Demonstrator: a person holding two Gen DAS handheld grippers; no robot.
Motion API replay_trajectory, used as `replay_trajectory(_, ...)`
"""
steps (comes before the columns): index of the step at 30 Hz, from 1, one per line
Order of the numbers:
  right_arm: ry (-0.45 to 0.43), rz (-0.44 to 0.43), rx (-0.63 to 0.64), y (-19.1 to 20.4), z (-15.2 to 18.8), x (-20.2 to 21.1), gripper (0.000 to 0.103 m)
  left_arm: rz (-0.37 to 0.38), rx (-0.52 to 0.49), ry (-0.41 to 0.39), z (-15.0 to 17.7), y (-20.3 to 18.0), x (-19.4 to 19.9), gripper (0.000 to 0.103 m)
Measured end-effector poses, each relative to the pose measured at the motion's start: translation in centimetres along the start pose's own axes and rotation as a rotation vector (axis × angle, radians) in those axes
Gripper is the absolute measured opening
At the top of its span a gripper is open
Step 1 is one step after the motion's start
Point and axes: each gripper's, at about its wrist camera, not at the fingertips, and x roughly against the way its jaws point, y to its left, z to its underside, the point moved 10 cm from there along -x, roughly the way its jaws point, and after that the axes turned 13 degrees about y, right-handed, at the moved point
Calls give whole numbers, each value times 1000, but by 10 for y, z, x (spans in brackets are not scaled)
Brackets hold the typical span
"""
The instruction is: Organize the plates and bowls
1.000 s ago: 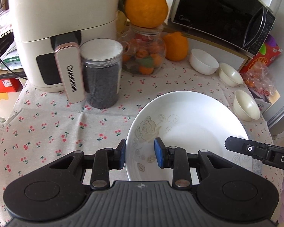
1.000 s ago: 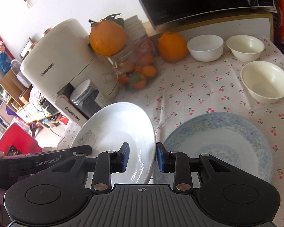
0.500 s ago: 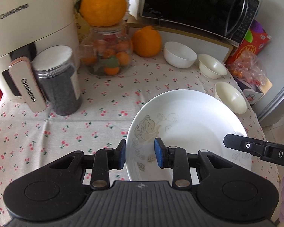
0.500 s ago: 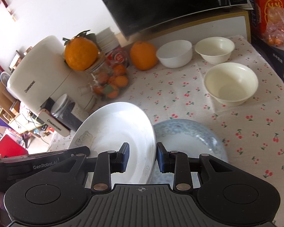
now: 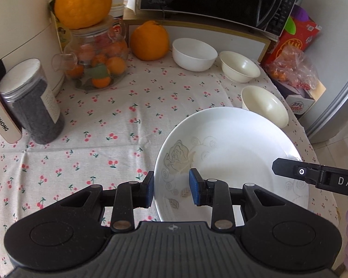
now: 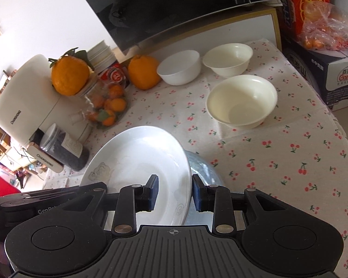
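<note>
Left wrist view: left tongs [image 5: 171, 188] are narrowed onto the near rim of the white plate [image 5: 231, 157], and across it the right tongs [image 6: 175, 193] pinch the opposite rim. Both have carried it sideways over the bench [image 5: 118, 120]; a second ago the blue-patterned plate [image 6: 201, 169] lay open, now it's mostly covered. Stacking looks close. Three bowls [image 6: 242, 100] wait untouched. Whether the white plate already touches the one beneath is hidden, probably not quite.
</note>
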Motion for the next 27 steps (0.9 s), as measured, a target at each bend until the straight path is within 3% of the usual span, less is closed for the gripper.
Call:
replay_trajectory(16, 47, 39, -10, -17, 8, -9, 30, -26, -50, 44, 7, -11, -15, 28)
replay_trajectory(21, 20, 61, 28, -13, 5, -7, 30, -93, -106, 30, 9, -14, -17, 20)
replay_trajectory(22, 19, 69, 23, -14, 4, -7, 30, -61, -122, 27, 9, -19, -16, 8)
replay_trajectory(24, 29, 56, 13, -15, 5, -9, 30, 27, -131, 46, 12, -33, -16, 3)
replay_trajectory(27, 29, 66, 32, -15, 5, -11, 30, -24, -216, 35, 18, -50, -18, 3)
